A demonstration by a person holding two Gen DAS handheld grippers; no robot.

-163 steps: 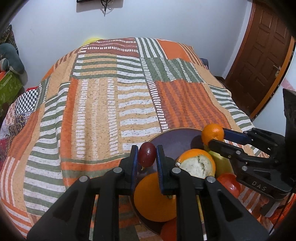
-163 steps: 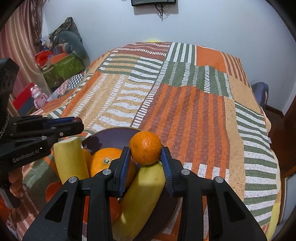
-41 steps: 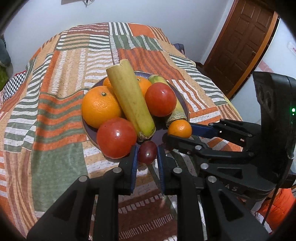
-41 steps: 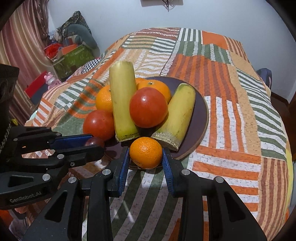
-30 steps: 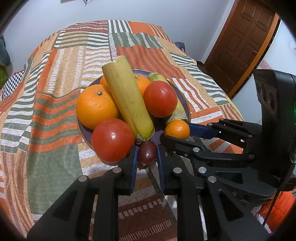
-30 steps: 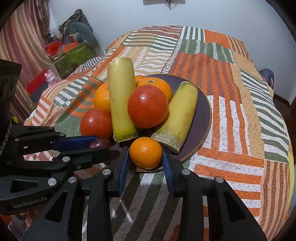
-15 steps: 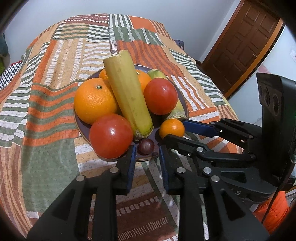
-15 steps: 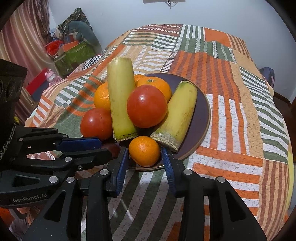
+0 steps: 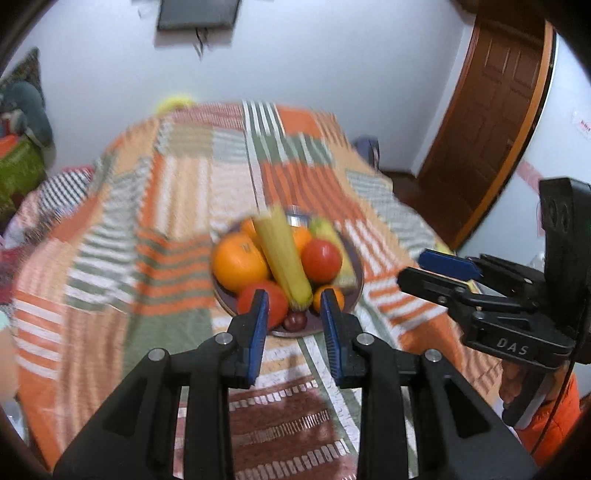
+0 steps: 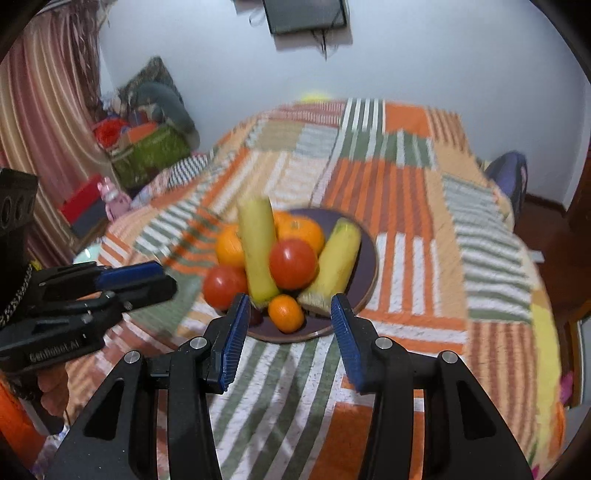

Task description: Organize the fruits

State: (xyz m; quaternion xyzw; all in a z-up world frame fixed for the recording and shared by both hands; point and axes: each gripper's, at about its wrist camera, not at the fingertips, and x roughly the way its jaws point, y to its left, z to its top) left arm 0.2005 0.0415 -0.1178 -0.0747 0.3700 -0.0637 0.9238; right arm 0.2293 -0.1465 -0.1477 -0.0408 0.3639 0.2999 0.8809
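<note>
Bedroom walls, a wall-mounted screen (image 10: 306,14) and a brown door (image 9: 491,122) frame a bed under a striped patchwork quilt (image 10: 406,192), and that bed carries everything you are working with.

The dark plate (image 10: 367,258) sits near the foot edge of the bed, roughly midway between its two sides. On it you have two yellow banana pieces (image 10: 258,251), two red tomatoes (image 10: 293,264), several larger oranges (image 9: 239,260), a small orange (image 10: 285,313) at the near rim and a dark grape (image 9: 294,320) beside it, also at the near rim. No loose fruit shows on the quilt in either view, so the gathering looks done; you seem to be at the end of the task, with at most a tidy-up of the pile left.

Your left tool (image 9: 293,325) is empty, its blue pads spread apart, hanging short of the plate on the foot side. Your right tool (image 10: 288,339) is empty too, its pads wide apart, also clear of the plate.

Both views are motion-blurred, so fine contact between fruits is hard to judge. The tall banana piece leans on the pile and could roll if nudged. Clutter on the floor beyond the bed's far left corner, a green box (image 10: 151,151) and a red box (image 10: 79,205), is well apart from the plate. Nothing lies between your tools and the fruit.
</note>
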